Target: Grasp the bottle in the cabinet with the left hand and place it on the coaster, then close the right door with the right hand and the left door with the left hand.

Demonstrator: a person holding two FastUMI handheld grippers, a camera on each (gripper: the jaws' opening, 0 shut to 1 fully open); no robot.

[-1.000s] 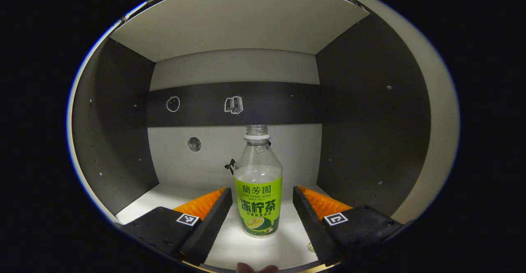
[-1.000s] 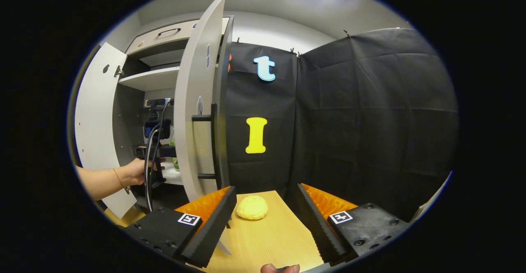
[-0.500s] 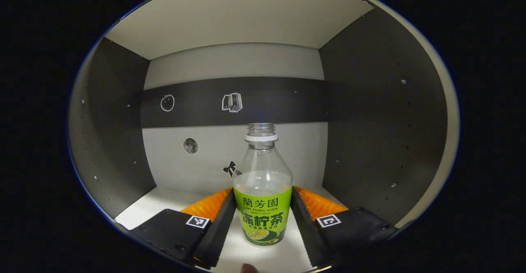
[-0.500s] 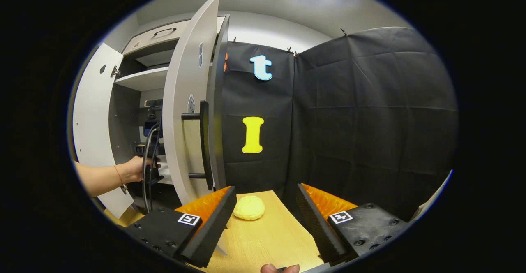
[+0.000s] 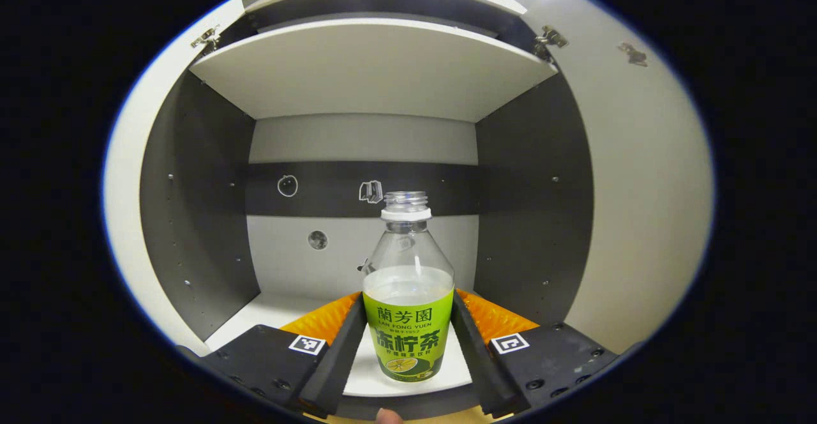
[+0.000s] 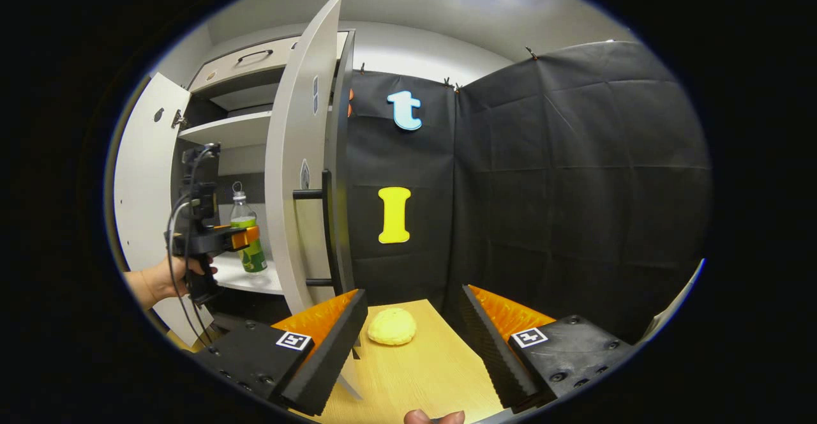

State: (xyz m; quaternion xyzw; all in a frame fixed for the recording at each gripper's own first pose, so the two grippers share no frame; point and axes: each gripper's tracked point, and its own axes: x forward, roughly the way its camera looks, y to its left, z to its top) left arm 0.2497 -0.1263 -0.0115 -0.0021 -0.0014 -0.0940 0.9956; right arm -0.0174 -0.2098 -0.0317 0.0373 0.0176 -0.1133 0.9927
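Bottle (image 5: 408,296): upright, uncapped, green label, at the front edge of the cabinet (image 5: 376,79) shelf, clamped between both fingers of the left gripper (image 5: 408,347). Right gripper (image 6: 415,334): outside cabinet, fingers spread wide, empty, above yellow coaster (image 6: 391,326) on table (image 6: 427,373). Both cabinet doors open.

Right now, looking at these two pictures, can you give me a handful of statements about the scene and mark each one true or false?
1. The left gripper is shut on the bottle. True.
2. The bottle has a cap on. False: its mouth is open.
3. The right gripper holds the yellow bun. False: it is open, and the bun lies on the wooden table beyond it.
4. Both cabinet doors are closed. False: the right door and left door stand open.
5. The bottle's label is green. True.
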